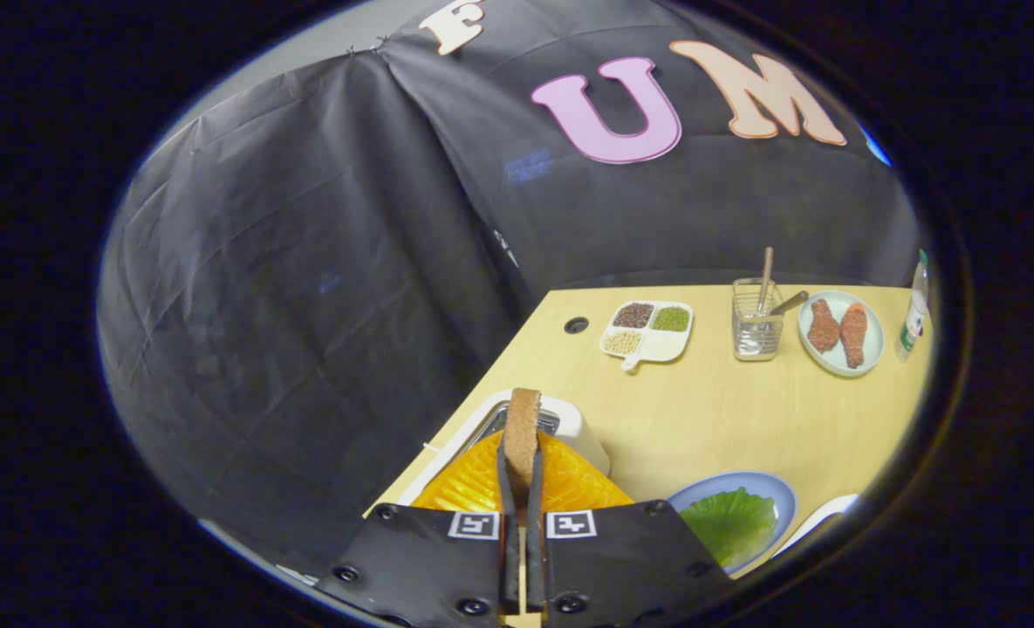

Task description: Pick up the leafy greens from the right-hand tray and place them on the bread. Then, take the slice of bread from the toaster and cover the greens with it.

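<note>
The gripper [521, 488] is nearly closed: its two fingers stand a narrow gap apart and both press on the flat faces of a brown slice of bread [523, 427], held upright on edge between them. The slice projects beyond the fingertips, with its top edge clear of the white toaster [579, 427]. The toaster sits directly ahead of the fingers at the near left corner of the light wooden table [726, 419], its slot visible on either side of the slice.

Just right of the fingers, at the near edge of the table, a round pale-blue plate [774, 493] carries the green leafy greens [730, 523]. Whether bread lies under the greens cannot be told. A white tray rim [822, 515] shows just beside this plate.

Toward the far edge of the table stand, from left to right, a white divided dish of grains [647, 336], a clear square utensil holder with wooden handles [756, 327], a pale round plate with two reddish-brown meat pieces [839, 333], and a clear bottle [914, 318] at the far right corner.
</note>
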A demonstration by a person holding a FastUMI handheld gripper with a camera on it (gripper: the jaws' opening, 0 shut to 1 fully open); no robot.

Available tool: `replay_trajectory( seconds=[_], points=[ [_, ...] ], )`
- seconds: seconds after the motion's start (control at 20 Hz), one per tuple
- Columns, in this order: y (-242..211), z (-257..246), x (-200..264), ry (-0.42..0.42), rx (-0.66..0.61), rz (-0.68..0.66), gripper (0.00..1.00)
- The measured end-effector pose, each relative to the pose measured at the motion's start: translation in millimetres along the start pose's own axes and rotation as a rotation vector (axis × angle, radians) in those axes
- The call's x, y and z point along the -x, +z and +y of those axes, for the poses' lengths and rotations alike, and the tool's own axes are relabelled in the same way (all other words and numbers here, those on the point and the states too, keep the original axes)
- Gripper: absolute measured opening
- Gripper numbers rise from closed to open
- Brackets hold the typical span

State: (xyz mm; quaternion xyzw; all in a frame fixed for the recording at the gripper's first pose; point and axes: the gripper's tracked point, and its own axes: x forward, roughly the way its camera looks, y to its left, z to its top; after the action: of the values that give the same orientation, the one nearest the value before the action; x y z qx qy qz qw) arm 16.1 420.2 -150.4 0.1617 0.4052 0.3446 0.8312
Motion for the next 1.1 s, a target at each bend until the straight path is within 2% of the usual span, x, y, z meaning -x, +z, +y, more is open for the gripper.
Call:
replay_trajectory(
  seconds=[0.25,0.35,0.55,1.1],
  points=[
    [1,-24,28,-0.016,0.000,-0.045,0.06],
    [-5,-47,36,-0.065,0.020,-0.045,0.06],
    [-28,-79,40,-0.106,-0.019,-0.045,0.06],
    [-99,-167,37,-0.235,-0.298,-0.054,0.06]
  ],
)
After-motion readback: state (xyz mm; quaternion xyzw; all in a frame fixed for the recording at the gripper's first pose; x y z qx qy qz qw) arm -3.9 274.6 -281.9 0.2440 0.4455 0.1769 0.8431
